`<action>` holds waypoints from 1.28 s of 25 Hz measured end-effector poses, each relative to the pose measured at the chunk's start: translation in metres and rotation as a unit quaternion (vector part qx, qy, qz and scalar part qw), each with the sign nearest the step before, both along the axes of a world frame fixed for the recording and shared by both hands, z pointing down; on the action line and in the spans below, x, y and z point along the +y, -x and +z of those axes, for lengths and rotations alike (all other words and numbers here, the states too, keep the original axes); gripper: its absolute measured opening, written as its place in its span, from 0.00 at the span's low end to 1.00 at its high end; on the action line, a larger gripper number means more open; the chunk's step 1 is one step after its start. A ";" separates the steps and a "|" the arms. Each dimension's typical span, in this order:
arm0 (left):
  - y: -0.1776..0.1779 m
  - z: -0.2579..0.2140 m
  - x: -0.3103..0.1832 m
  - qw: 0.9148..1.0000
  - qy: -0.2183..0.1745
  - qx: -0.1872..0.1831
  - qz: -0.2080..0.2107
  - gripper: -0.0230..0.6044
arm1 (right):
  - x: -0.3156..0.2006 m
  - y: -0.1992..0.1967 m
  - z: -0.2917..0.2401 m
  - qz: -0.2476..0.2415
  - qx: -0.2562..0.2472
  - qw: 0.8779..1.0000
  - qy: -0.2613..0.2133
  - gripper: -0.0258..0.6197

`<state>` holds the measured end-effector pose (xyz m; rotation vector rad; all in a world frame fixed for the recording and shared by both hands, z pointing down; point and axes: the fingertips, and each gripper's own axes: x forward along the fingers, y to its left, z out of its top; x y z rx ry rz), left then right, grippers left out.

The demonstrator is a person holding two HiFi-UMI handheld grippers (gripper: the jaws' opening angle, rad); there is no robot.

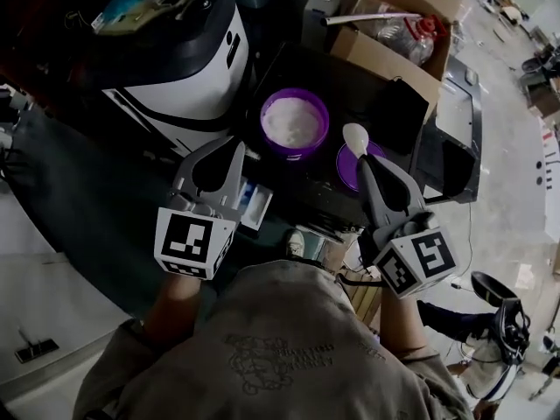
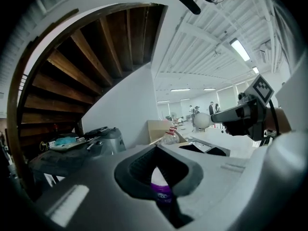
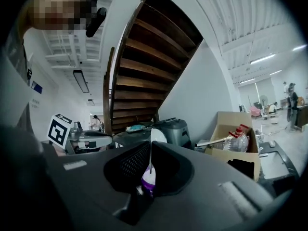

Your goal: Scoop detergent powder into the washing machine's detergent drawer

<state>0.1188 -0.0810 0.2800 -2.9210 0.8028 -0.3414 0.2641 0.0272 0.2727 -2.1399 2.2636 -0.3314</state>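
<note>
A purple tub [image 1: 295, 121] full of white detergent powder stands on a dark top, its purple lid [image 1: 348, 170] to its right. My right gripper [image 1: 361, 160] is shut on a white spoon [image 1: 354, 136], whose bowl hovers over the lid, right of the tub. The spoon [image 3: 157, 136] rises between the jaws of that right gripper [image 3: 150, 147]. My left gripper [image 1: 238, 150] is shut with nothing in it, just left of the tub. Part of the tub [image 2: 161, 189] shows through the hollow of my left gripper [image 2: 157, 150]. The washing machine [image 1: 175, 68] stands at the back left.
A cardboard box [image 1: 398, 64] holding a plastic bottle [image 1: 411, 33] stands behind the tub on the right. A white and blue compartment [image 1: 254, 204] sits under my left gripper. A wooden staircase [image 3: 144, 61] rises behind. People [image 2: 211, 109] stand far off.
</note>
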 end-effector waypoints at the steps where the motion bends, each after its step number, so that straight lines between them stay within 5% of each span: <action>1: -0.005 0.001 -0.002 1.000 0.003 -0.001 -0.007 0.04 | -0.005 -0.006 0.002 -0.008 -0.001 1.000 0.001 0.09; 9: -0.023 0.018 -0.016 0.999 0.011 -0.017 -0.049 0.04 | -0.036 -0.039 0.022 -0.052 -0.012 0.998 0.015 0.09; 20: -0.014 0.025 -0.031 0.997 0.014 -0.027 -0.078 0.04 | -0.059 -0.028 0.044 -0.093 -0.016 0.994 0.047 0.09; 32: 0.001 0.029 -0.061 0.999 0.023 -0.028 -0.041 0.04 | -0.088 -0.017 0.062 -0.064 -0.013 0.992 0.103 0.09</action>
